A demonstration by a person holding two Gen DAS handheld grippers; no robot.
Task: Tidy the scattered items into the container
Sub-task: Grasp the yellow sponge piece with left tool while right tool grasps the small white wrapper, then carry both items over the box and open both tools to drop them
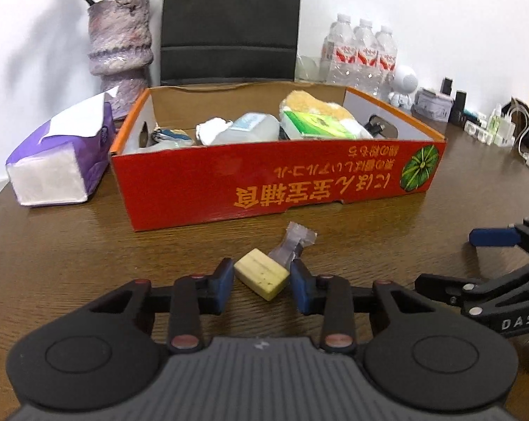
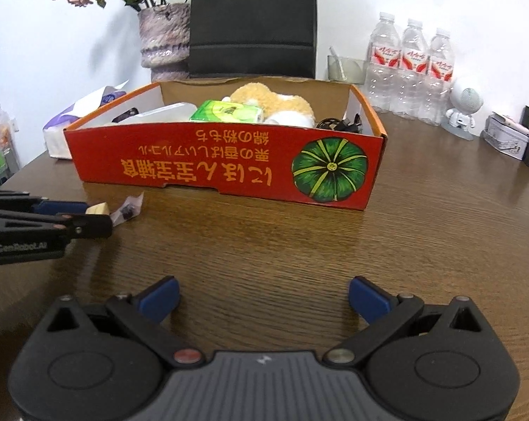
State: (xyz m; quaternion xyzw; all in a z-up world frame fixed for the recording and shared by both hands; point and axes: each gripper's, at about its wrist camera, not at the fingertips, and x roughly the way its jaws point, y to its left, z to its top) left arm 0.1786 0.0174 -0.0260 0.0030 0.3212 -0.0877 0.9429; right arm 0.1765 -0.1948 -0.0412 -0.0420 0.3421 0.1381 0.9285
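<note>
A red cardboard box (image 1: 264, 189) (image 2: 211, 161) stands on the brown table and holds a plush toy, a green tissue pack, a bottle and a cable. A pale yellow block (image 1: 262, 274) (image 2: 98, 208) lies in front of it, beside a small clear wrapped sweet (image 1: 294, 242) (image 2: 126, 209). My left gripper (image 1: 262, 282) (image 2: 88, 215) straddles the yellow block, its blue pads close on either side with small gaps showing. My right gripper (image 2: 263, 300) is wide open and empty above bare table; it also shows in the left wrist view (image 1: 489, 236).
A purple tissue pack (image 1: 59, 154) lies left of the box. A purple vase (image 1: 120, 52), a black chair (image 1: 229, 21), three water bottles (image 2: 410, 66), a white robot figure (image 2: 462, 108) and small items stand behind and right.
</note>
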